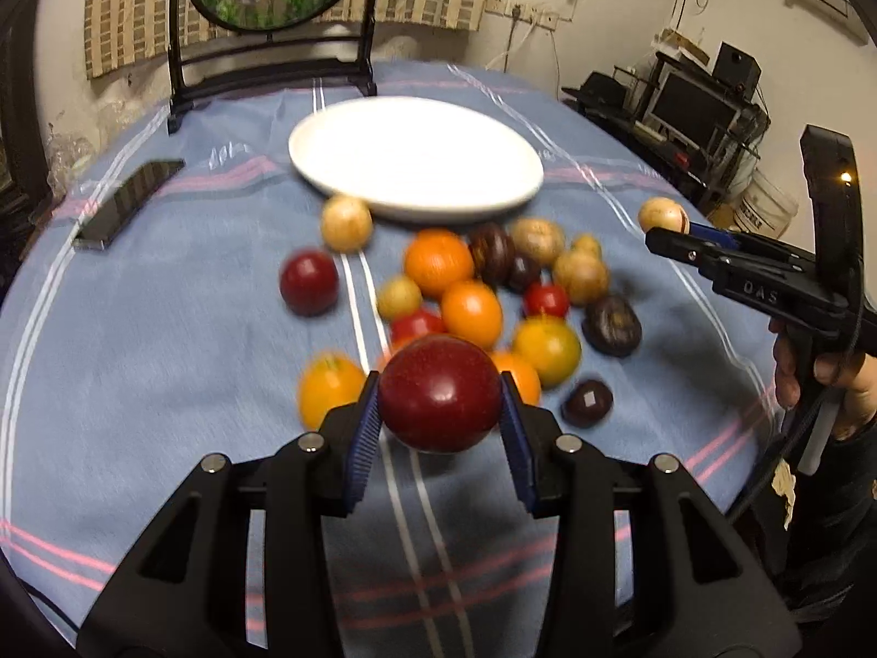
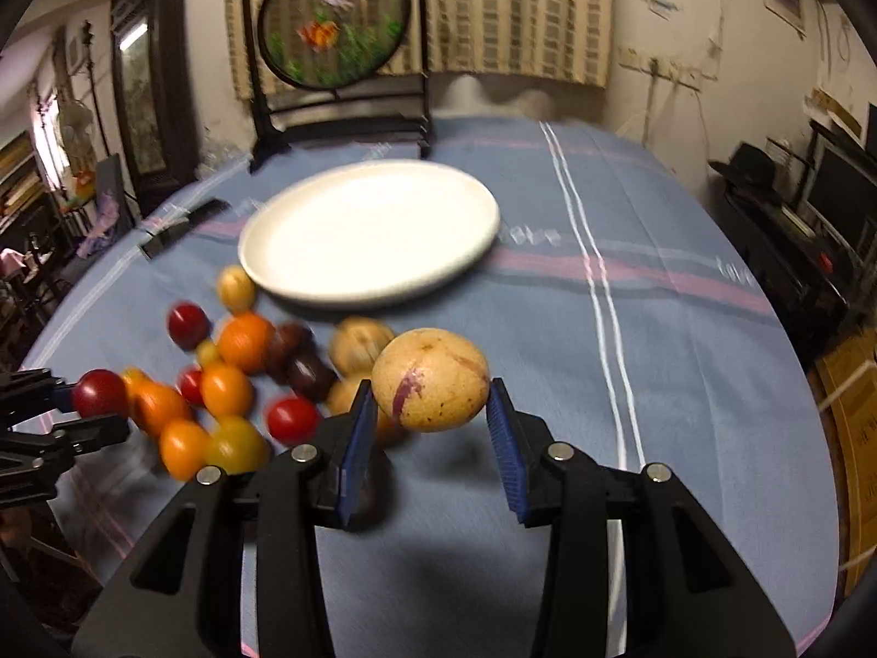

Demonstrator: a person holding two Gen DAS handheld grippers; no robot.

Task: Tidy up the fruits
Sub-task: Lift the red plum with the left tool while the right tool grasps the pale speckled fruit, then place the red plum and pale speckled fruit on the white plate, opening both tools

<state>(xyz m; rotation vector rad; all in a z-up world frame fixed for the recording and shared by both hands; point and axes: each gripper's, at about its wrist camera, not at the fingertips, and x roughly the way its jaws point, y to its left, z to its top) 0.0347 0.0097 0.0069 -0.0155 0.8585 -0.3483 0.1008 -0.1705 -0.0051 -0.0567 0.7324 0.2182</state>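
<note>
Holding a dark red plum [image 1: 440,392] between the blue pads of my left gripper [image 1: 441,411], I have it raised clear of the blue striped tablecloth [image 1: 164,329], and both pads press against its sides. My right gripper [image 2: 433,411] is clamped on a pale yellow fruit with a purple streak [image 2: 430,378], also lifted above the cloth; from the left wrist view that same fruit shows small at the tips of the right gripper, with my hand [image 1: 822,378] wrapped around its handle at the right edge. The white plate [image 1: 329,164] sits beyond the fruit, nothing on it, near the far side of the table in front of a round framed goldfish screen [image 2: 334,27]. The rest of the fruit lies loose in a cluster [image 1: 493,296] between my grippers and the plate: oranges, small red ones, dark purple ones and tan ones, several touching each other. One tan fruit [image 1: 346,222] rests just beside the plate's near rim, and another dark red plum [image 1: 308,282] sits a little apart at the left of the cluster. A dark phone [image 1: 129,203] lies flat on the cloth, well to the left of the plate.
</note>
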